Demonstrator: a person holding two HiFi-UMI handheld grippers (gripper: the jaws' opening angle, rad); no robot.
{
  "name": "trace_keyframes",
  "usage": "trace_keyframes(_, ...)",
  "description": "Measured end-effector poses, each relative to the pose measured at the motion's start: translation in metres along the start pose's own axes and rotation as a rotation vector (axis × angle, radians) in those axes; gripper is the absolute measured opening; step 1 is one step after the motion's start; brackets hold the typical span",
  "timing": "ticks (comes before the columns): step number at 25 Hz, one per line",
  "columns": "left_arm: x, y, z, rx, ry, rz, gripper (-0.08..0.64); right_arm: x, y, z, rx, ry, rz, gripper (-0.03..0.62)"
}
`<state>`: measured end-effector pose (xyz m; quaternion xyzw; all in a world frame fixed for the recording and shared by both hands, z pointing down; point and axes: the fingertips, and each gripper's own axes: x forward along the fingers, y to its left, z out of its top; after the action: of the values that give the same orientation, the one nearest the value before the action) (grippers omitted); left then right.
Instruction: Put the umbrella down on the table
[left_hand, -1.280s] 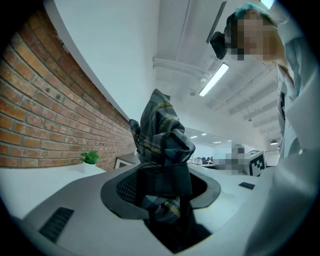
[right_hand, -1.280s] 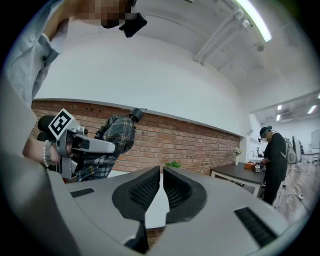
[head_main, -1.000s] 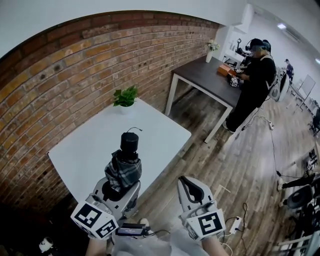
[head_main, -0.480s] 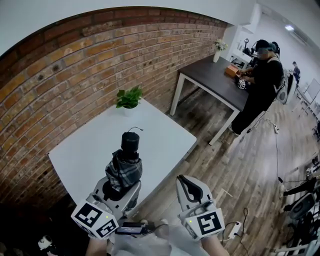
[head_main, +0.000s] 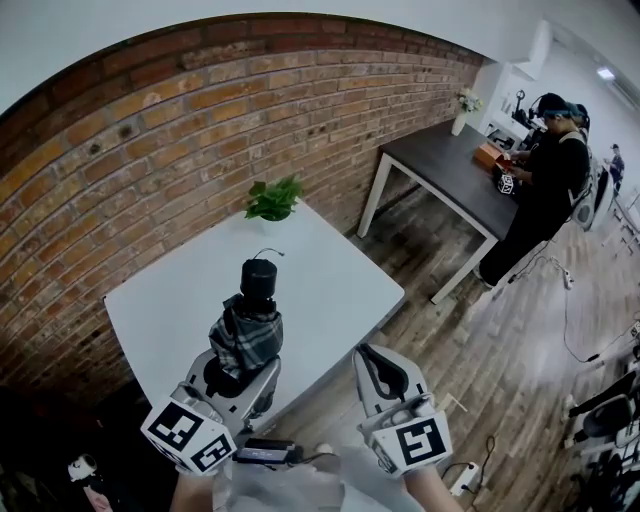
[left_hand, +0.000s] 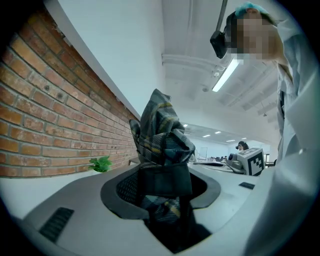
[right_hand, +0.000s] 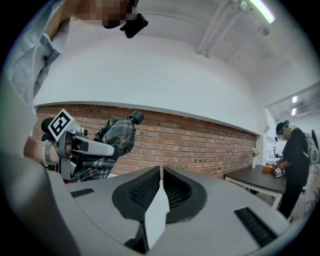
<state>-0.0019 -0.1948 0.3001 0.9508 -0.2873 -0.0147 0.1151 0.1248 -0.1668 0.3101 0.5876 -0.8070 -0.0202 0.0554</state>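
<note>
- Plaid folded umbrella (head_main: 247, 335) is clamped in my left claw (head_main: 238, 378), its black handle end up top.
- I'm holding it over the near edge of the white table (head_main: 330, 290).
- My right claw (head_main: 383, 372) is pinched closed, empty, off to the side.
- Green plant (head_main: 275, 198) stands at the table's far edge.

Folded umbrella (head_main: 246, 338): dark plaid fabric with thin yellow lines, black cylindrical handle (head_main: 258, 279) uppermost. Tilted, clamped in the left gripper (head_main: 238, 378), held above the white table's (head_main: 330, 285) near edge.
</note>
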Motion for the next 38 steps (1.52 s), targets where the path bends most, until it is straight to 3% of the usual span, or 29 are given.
trace_keyframes(13,0.020,0.008,-0.013,-0.018,0.032,0.049,0.213,0.007,-0.021,-0.012,0.024,0.025,0.022,0.052)
trace_keyframes(22,0.045,0.046,-0.043,-0.004,0.129,0.070,0.213,0.010,-0.030,-0.028,0.034,0.065,0.012,0.051)
trace_keyframes(30,0.068,0.100,-0.100,0.010,0.341,0.136,0.213,0.002,-0.032,-0.037,0.047,0.100,-0.006,0.052)
trace_keyframes(38,0.091,0.157,-0.182,0.073,0.639,0.184,0.213,0.006,-0.036,-0.054,0.062,0.141,-0.044,0.052)
